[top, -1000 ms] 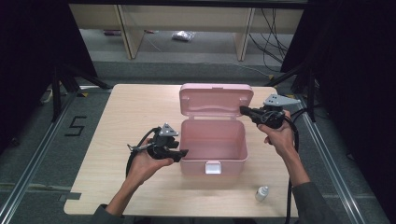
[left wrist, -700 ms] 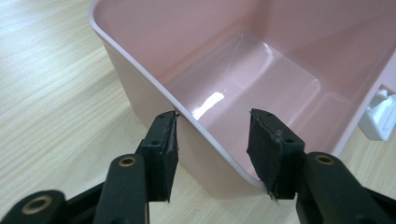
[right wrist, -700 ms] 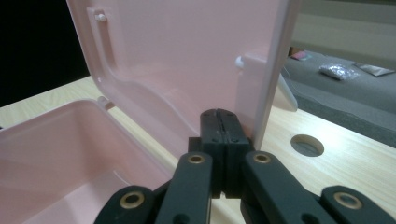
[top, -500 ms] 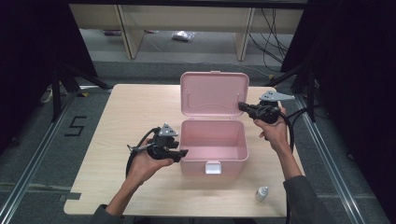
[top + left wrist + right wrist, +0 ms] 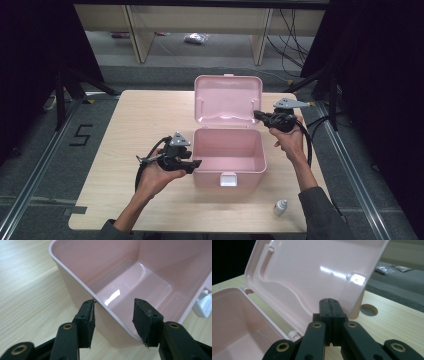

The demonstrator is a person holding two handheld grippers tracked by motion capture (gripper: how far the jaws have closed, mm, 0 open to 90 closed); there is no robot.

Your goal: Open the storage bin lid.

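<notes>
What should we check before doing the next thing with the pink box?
1. Pink box sits flat on the table: ok.
2. Lid stands open: ok.
3. Inside of the box has nothing in it: ok.
4. Left gripper straddles the box's side wall, jaws apart, not squeezing: ok.
5. Right gripper jaws closed together at the lid's edge; touching it: cannot tell.
6. Small bottle stands on the table, apart from the box: ok.

A: Quick headcount on the light wooden table (image 5: pixel 125 125)?

B: One pink plastic box (image 5: pixel 229 155) with a hinged lid, one small white bottle (image 5: pixel 280 207), and two black handheld grippers, the left gripper (image 5: pixel 196 163) and the right gripper (image 5: pixel 256 115).

A: So five things total, table included.
</notes>
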